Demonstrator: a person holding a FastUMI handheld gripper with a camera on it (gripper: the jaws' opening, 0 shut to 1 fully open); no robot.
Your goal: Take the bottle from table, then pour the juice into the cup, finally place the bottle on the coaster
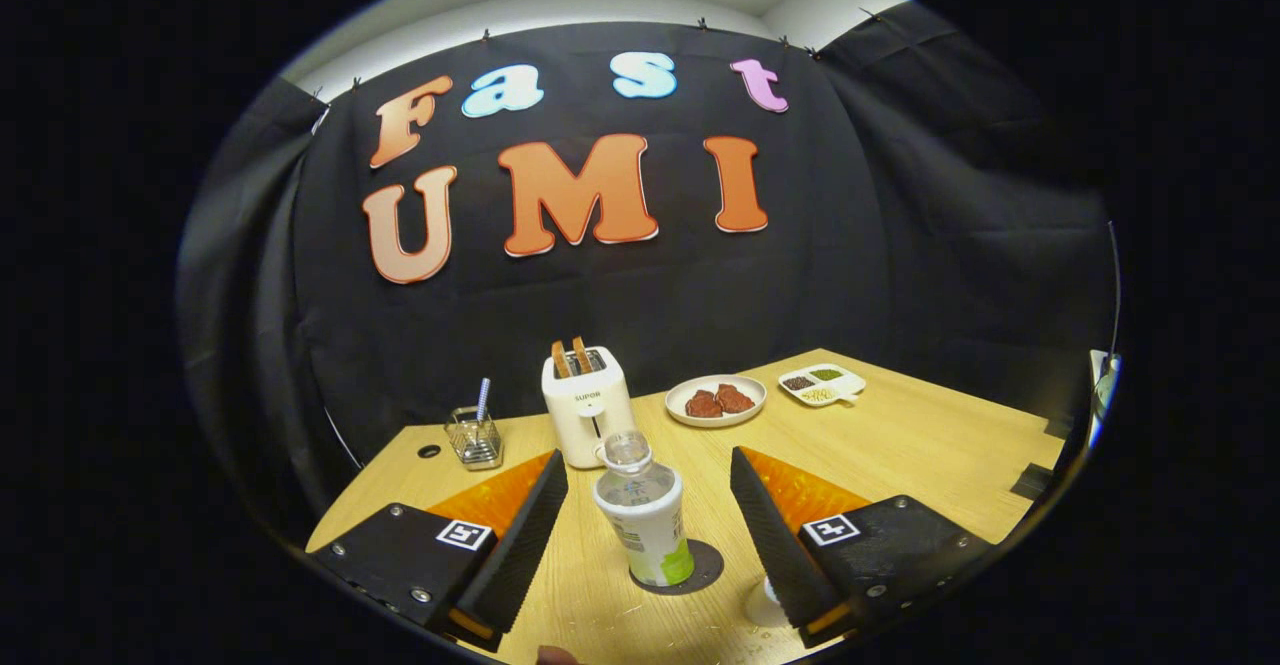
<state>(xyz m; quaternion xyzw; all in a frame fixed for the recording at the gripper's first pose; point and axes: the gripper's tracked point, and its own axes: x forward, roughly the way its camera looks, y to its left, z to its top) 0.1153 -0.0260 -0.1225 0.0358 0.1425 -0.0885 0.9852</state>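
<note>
A white plastic bottle (645, 520) with a clear neck and a green-trimmed label stands upright on a dark round coaster (690, 570) on the wooden table (920, 455). It sits between my two fingers with a gap on each side, touching neither. My gripper (645, 545) is open. A small white cup (762, 605) shows low by the right finger (775, 535), mostly hidden behind it.
Beyond the bottle stands a white toaster (588, 415) with two toast slices. A wire basket (475, 438) with a striped straw is left of it. A plate of meat (716, 401) and a divided dish (822, 384) lie far right. Black cloth backs the table.
</note>
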